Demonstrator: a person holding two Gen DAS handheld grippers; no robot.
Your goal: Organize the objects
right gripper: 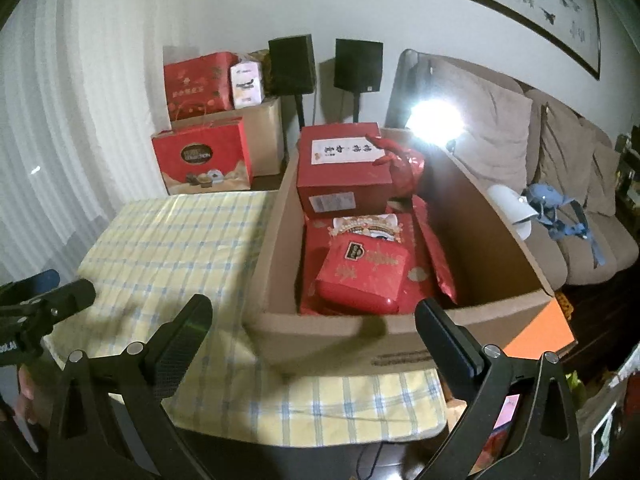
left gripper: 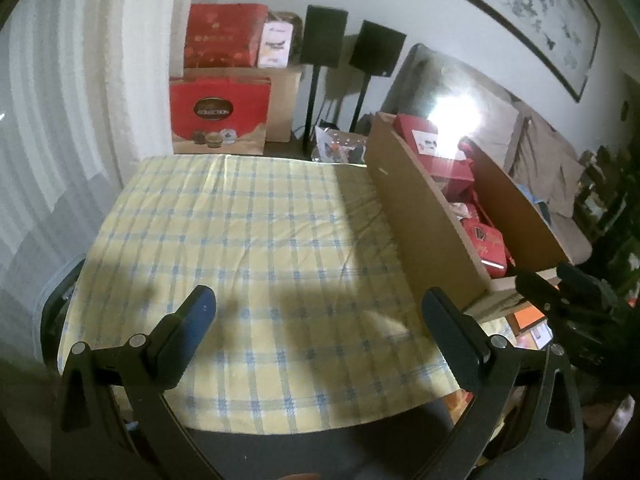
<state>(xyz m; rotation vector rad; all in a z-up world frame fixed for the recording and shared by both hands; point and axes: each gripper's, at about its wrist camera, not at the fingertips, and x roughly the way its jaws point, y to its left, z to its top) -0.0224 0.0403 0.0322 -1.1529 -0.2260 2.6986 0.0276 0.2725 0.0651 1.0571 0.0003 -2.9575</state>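
Note:
An open cardboard box (right gripper: 344, 336) stands on the right part of a table under a yellow and blue checked cloth (left gripper: 240, 240). It holds a large red box with a white label (right gripper: 344, 172), a red tin (right gripper: 364, 280) and other red packets. The same cardboard box (left gripper: 416, 232) shows at the right of the left wrist view. My left gripper (left gripper: 318, 320) is open and empty over the bare cloth, left of the box. My right gripper (right gripper: 314, 326) is open and empty just before the box's near wall.
Red gift boxes and a gift bag (right gripper: 204, 160) are stacked on a carton by the back wall. Two black speakers on stands (right gripper: 292, 64) stand behind the table. A beige sofa (right gripper: 540, 184) lies to the right. A bright lamp glare (right gripper: 436, 120) shines above the box.

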